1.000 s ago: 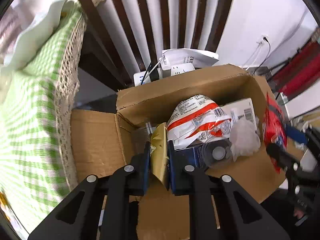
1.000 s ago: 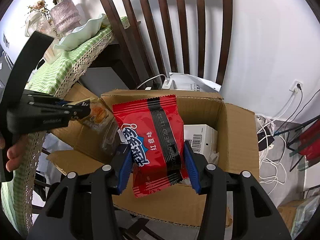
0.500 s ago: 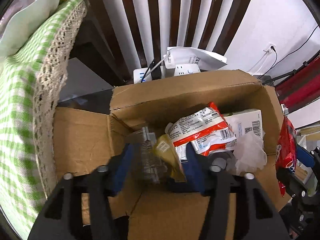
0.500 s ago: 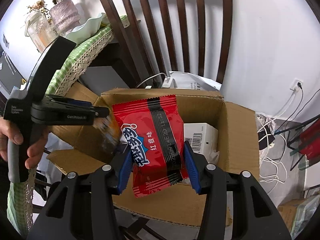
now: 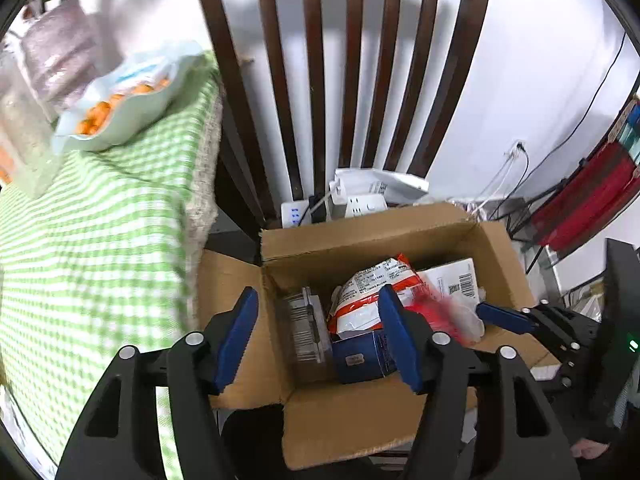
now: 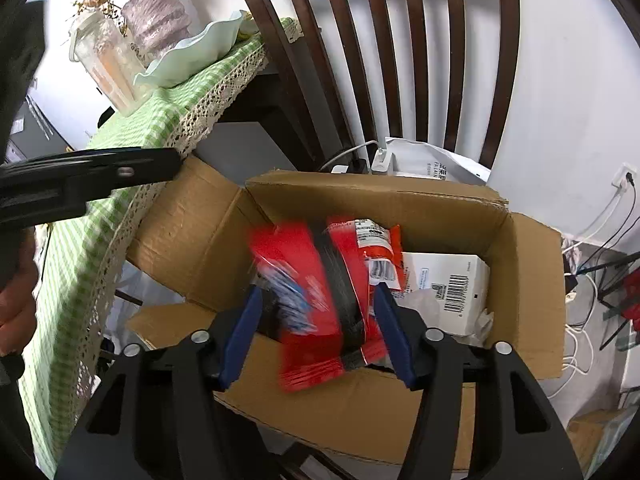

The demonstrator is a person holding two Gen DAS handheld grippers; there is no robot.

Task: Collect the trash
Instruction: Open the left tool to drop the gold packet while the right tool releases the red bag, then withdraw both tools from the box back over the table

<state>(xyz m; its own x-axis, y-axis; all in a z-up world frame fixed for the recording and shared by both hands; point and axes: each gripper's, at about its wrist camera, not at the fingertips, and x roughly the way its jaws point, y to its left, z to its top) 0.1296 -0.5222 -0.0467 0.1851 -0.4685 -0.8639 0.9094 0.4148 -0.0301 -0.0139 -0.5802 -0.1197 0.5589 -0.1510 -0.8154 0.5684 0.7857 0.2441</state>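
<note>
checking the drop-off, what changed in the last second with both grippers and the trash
The left gripper opened, let go of its yellowish wrapper, and pulled back and up from the cardboard box. The right gripper opened too; the red snack packet, blurred, is dropping into the box. The box, white carton and chair stayed put.

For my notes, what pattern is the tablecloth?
Green and white check tablecloth with a lace edge, clearest in the right wrist view.
</note>
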